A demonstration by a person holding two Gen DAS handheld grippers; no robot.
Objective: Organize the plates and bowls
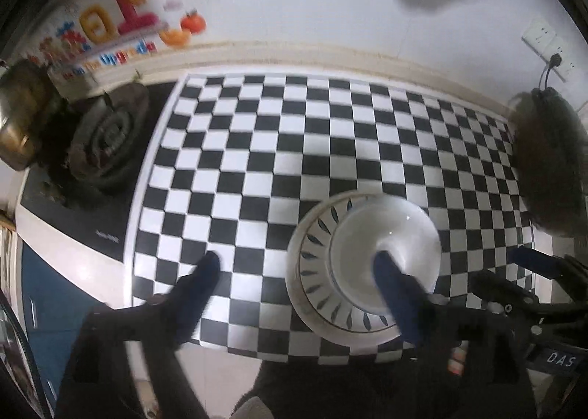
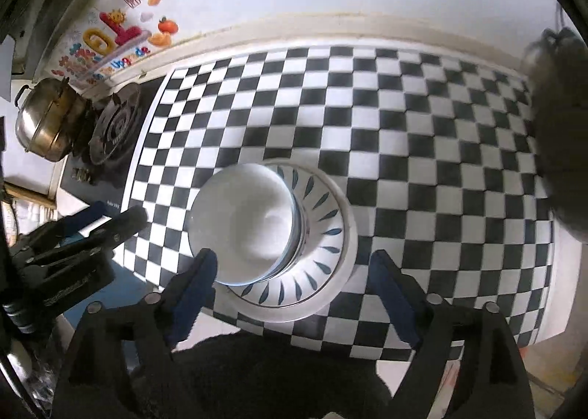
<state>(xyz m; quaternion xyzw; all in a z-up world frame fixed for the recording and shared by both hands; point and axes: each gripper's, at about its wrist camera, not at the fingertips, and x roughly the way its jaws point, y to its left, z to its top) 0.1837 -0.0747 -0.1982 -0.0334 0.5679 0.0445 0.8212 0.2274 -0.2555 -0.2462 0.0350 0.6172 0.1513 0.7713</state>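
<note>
Left gripper (image 1: 296, 262) jaws spread wide, nothing between the pads. Right gripper (image 2: 292, 261) also wide open, empty, above the crockery. Glossy white ceramic bowl (image 2: 244, 222) sits nested in the white plate with dark leaf-pattern rim (image 2: 323, 220), off-centre toward the stove side. Stack rests near the front edge of the black-and-white checkered worktop (image 2: 404, 125). Farther left: black gas burner (image 2: 114, 125), then a steel lidded pot (image 2: 46, 117). Colourful stickers (image 2: 110, 40) on the white back wall.
</note>
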